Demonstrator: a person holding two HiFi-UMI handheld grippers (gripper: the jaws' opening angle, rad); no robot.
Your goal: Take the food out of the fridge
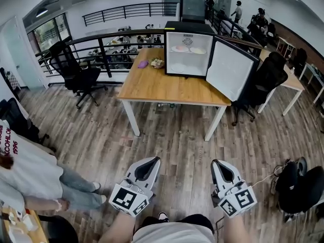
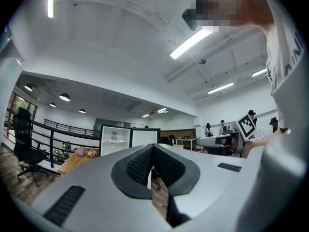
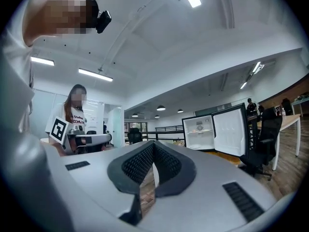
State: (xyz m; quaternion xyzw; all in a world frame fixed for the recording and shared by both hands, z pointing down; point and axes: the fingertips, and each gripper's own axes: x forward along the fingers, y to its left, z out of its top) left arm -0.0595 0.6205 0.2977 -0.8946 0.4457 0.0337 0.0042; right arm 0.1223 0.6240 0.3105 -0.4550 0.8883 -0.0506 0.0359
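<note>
Food on pale plates (image 1: 187,49): sits on the upper shelf of the small black fridge (image 1: 188,27), white door swung open, at the back right corner of the light wooden desk (image 1: 167,87). Grey left gripper (image 1: 151,162) and grey right gripper (image 1: 218,165): held level over the wood-plank floor (image 1: 177,135), well short of the desk's front edge. Left fingers (image 2: 140,166) pressed together, holding nothing; right fingers (image 3: 166,164) likewise closed, empty.
</note>
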